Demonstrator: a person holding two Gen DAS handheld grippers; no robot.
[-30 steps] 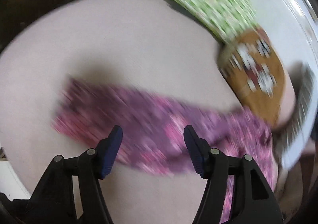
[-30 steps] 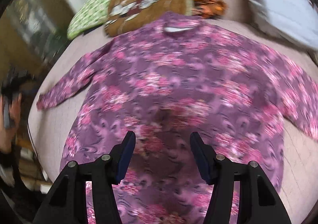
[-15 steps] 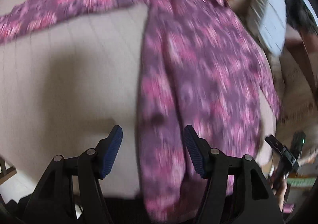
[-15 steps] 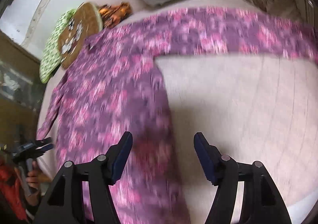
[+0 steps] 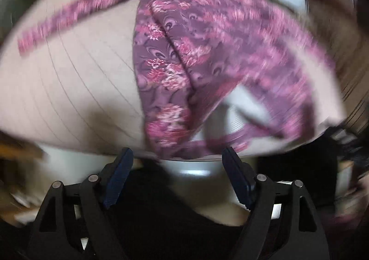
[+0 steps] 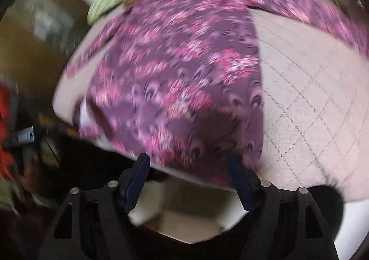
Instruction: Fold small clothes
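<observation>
Surface: pale quilted bed cover, stitched in a diamond grid; pillows lie at its far end, heavily blurred.
Left gripper: fingers spread wide apart, nothing between the blue pads. It hangs off the near edge of the bed, over dark floor.
Right gripper: fingers likewise spread wide, holding nothing. Its tips sit just at the near edge of the bed.
Garment: purple floral top, spread face up on the cover, collar toward the pillows, hem toward both tools.
Hem, left view: the hem lies directly ahead of the open fingers, just beyond the tips and apart from them; part of it hangs over the bed edge and looks rumpled.
Hem, right view: the hem corner lies just past the right finger; contact cannot be confirmed through the blur.
Sleeves: one sleeve runs out flat to the left; the other sleeve runs out to the right.
Long axis: collar to hem, running straight away from both tools.
Nearer tool: the right gripper appears closer to the cloth.
Judged next requirement: each gripper advances onto its own hem corner before closing.
</observation>
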